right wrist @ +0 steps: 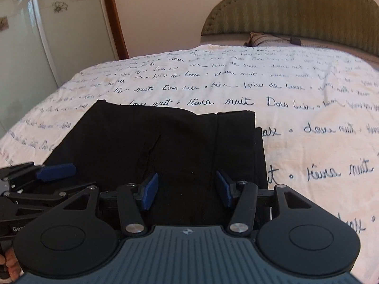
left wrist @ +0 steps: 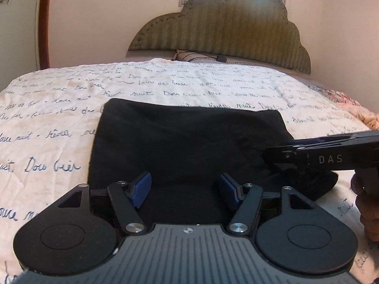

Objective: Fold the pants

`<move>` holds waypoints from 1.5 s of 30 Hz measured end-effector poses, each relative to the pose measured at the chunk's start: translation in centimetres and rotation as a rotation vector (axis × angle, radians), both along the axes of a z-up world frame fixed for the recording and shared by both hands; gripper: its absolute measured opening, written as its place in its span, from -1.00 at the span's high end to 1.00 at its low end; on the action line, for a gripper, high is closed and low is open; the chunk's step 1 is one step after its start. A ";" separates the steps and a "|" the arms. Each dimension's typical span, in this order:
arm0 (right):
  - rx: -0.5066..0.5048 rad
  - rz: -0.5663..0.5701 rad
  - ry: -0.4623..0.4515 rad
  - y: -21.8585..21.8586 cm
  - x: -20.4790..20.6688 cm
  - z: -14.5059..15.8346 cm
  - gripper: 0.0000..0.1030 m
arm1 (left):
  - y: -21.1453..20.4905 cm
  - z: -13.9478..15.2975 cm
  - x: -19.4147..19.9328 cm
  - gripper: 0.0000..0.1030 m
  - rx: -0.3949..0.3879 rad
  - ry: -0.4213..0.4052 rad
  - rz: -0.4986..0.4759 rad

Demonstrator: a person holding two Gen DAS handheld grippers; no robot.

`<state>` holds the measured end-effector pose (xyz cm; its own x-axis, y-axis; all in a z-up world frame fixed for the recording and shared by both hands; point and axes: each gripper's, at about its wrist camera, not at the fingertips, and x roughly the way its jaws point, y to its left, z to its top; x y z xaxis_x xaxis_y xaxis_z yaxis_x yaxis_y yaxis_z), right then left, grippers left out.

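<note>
The black pants [left wrist: 184,142] lie folded into a flat rectangle on the bed, also in the right wrist view [right wrist: 154,146]. My left gripper [left wrist: 184,193] is open, its blue pads just above the near edge of the pants, holding nothing. My right gripper [right wrist: 187,193] is open over the near right part of the pants, holding nothing. The right gripper's body [left wrist: 331,156] shows from the side in the left wrist view. A left gripper pad [right wrist: 56,170] shows at the left of the right wrist view.
The bed has a cream quilt with blue script [left wrist: 165,82], also in the right wrist view [right wrist: 308,118]. A green padded headboard [left wrist: 225,28] and a pillow [left wrist: 196,55] are at the far end. A frosted door with flowers [right wrist: 28,35] stands left.
</note>
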<state>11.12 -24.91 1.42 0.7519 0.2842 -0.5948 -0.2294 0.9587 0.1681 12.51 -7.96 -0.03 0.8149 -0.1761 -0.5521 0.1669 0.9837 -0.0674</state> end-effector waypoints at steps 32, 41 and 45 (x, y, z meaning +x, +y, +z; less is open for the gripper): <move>-0.148 -0.255 -0.006 3.4 -10.4 -3.0 -0.90 | 0.7 -1.4 -7.6 -1.00 0.075 0.100 0.091; -0.138 -0.268 -0.002 3.1 -10.5 -3.1 -0.94 | 0.8 -1.4 -7.5 -1.00 0.069 0.097 0.092; -0.122 -0.270 0.007 2.9 -10.2 -3.2 -0.98 | 0.6 -1.5 -7.2 -1.00 0.081 0.098 0.101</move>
<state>0.95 -21.98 -1.78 0.7862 0.0000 -0.6179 0.0378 0.9981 0.0481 5.35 -7.38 -1.57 0.7680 -0.0478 -0.6387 0.0638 0.9980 0.0020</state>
